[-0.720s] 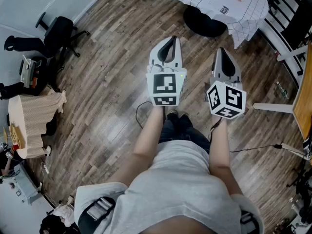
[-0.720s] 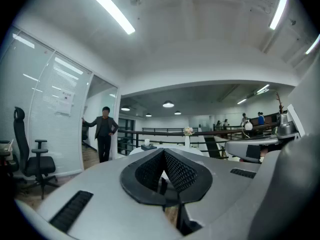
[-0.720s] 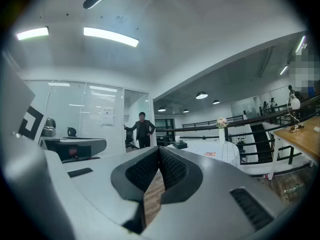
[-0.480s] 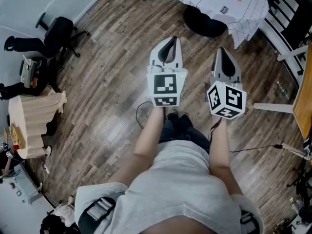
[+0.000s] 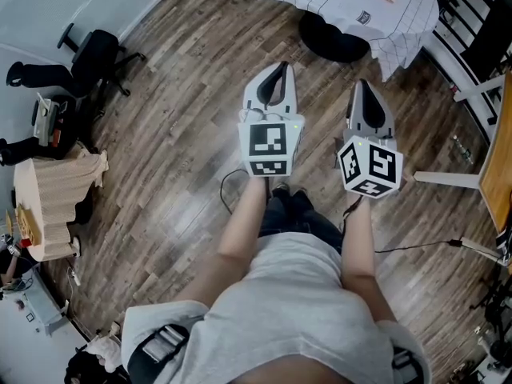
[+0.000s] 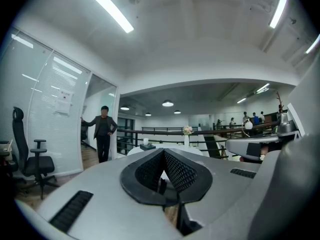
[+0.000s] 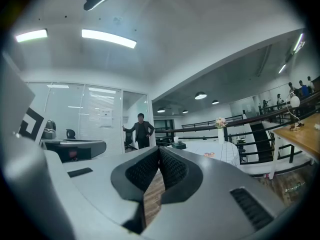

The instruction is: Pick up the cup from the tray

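Floor of brown wooden planks (image 5: 172, 162) was seen beneath the left gripper (image 5: 279, 66) and the right gripper (image 5: 365, 85), which were carried side by side and pointed level. The black ribbed jaws of each were pressed together, with nothing gripped between them. Ahead, well apart from both, a round table draped in a white grid-lined cloth (image 5: 344, 2) was pictured. A slim white vase (image 7: 220, 135) holding pale flowers was stood on it. The cup could not be told apart among the small items there.

Wood plank floor (image 5: 184, 146), clothed round table (image 5: 352, 2), office chair (image 5: 96, 50) (black).
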The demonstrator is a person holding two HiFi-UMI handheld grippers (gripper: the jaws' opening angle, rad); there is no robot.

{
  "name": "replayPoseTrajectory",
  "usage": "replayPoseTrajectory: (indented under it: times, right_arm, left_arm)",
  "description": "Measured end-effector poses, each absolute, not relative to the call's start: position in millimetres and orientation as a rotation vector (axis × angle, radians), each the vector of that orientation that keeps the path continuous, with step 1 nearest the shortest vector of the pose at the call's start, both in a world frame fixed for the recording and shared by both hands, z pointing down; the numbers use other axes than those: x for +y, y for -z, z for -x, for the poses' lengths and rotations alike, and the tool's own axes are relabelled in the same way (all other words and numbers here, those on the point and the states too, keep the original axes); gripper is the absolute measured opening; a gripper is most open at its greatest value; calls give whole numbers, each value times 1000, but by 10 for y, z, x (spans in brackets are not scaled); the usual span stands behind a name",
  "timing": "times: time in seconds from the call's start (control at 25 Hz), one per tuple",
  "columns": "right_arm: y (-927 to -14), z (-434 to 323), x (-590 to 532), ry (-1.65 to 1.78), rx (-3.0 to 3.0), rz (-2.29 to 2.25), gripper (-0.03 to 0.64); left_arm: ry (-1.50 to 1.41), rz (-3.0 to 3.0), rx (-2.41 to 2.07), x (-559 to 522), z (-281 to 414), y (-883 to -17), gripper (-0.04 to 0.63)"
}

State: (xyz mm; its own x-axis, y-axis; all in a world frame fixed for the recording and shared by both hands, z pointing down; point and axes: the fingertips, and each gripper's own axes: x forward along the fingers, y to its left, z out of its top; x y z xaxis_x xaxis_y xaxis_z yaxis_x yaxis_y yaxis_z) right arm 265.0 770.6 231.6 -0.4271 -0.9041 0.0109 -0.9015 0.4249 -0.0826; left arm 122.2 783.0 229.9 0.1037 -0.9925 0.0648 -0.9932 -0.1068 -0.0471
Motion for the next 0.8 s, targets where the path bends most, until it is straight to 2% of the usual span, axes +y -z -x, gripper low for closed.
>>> replayPoseTrajectory:
  times: [0.4, 0.8]
  right_arm:
    - [-2414, -2840, 7582, 149, 2651, 1618, 8]
    - [-2578, -2694, 7248, 201, 2674, 1607, 8]
  left_arm:
    - [-145, -2262, -2143, 7810, -1320, -2373, 8]
    - [-159, -2220, -2151, 7525, -1140, -2502, 8]
